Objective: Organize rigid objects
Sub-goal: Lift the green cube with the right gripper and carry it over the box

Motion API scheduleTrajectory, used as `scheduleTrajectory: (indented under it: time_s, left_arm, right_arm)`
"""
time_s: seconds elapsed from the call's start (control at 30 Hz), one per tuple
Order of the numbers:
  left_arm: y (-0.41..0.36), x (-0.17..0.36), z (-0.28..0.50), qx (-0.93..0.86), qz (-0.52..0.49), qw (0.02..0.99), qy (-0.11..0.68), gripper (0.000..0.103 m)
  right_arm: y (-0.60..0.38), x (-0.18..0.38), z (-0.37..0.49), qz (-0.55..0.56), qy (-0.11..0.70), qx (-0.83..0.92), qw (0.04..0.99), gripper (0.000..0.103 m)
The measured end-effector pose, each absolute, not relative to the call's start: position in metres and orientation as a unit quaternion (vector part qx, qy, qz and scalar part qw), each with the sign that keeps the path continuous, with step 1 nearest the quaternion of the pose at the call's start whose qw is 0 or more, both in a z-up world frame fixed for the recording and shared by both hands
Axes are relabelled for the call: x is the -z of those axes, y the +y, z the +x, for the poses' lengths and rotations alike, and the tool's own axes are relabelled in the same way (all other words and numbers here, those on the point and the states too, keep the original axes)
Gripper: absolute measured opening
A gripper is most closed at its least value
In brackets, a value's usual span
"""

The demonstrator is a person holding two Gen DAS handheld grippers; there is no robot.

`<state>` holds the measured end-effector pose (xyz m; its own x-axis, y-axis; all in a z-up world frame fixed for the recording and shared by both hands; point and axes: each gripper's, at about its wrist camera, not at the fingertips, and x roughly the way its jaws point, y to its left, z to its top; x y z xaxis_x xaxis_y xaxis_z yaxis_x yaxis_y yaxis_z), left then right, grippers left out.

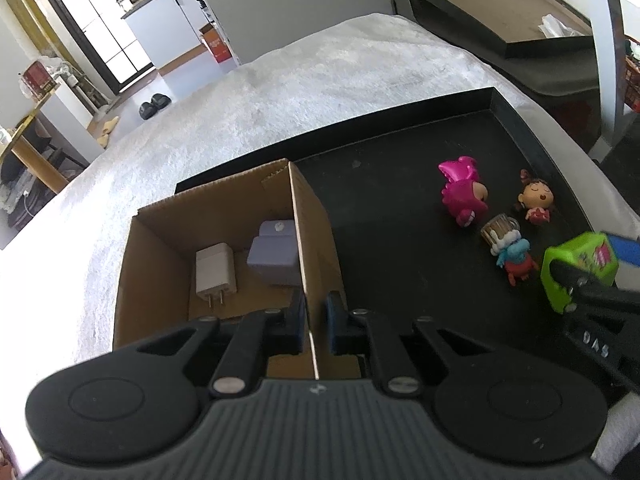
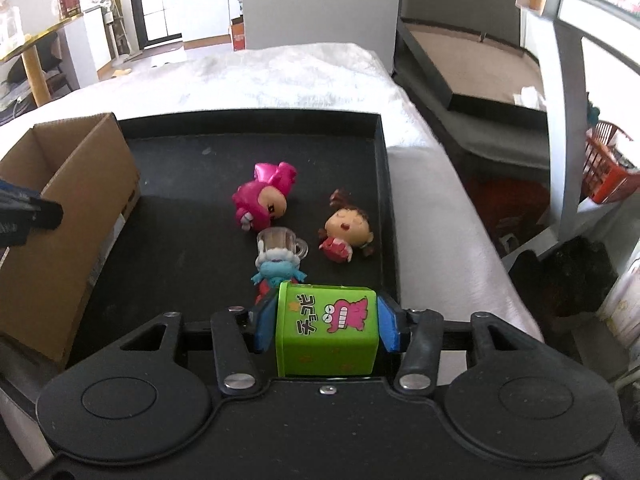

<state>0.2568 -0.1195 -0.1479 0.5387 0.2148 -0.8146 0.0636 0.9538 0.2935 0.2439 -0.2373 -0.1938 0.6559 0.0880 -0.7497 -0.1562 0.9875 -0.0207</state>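
Closest to me on the right wrist view, my right gripper (image 2: 327, 322) is clamped on a green toy box (image 2: 327, 328) printed with a pink cartoon monster; its blue pads (image 2: 265, 326) press on the box's two sides, and the box is held up over the near edge of the black tray (image 2: 382, 200). On the left wrist view, my left gripper (image 1: 313, 320) is pinched together on the right wall of the cardboard box (image 1: 160, 248), one finger inside the box and the other outside it, with the cardboard edge between them.

Inside that box I see a white plug charger (image 1: 215, 271) lying flat with its prongs toward me, and just beside it, to the right, a pale lavender block-shaped thing (image 1: 274, 254) against the wall.

Just past the green box, a small blue-and-red figurine (image 2: 276, 274) lies on the tray with a clear mug (image 2: 280, 242) at its head. Beyond it to the right is a brown-haired doll figure (image 2: 346, 234) on its back, and to the left a magenta figurine (image 2: 262, 200) on its side. All three sit near each other on the tray's right half.

The tray rests on a white fluffy cover (image 1: 280, 92) that stretches away behind it.
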Motion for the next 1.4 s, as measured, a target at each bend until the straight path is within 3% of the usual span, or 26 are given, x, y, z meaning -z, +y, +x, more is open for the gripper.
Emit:
scheduleTrajectory:
  time_s: [0.83,1.17,1.4]
  left_arm:
    - [-0.059,0.096,0.223,-0.036,0.073,0.884,0.460,0.015]
    - [-0.016,0.084,0.210,-0.054,0.027,0.890,0.451,0.037]
    - [0.007,0.082,0.205,-0.060,0.009,0.891,0.449,0.040]
  right_arm:
    - [-0.203,0.114,0.219,-0.058,0.376,-0.062,0.923,0.049]
    - [-0.175,0.097,0.216,-0.065,0.370,-0.079,0.923,0.049]
    - [-0.157,0.089,0.218,-0.075,0.366,-0.084,0.924,0.049]
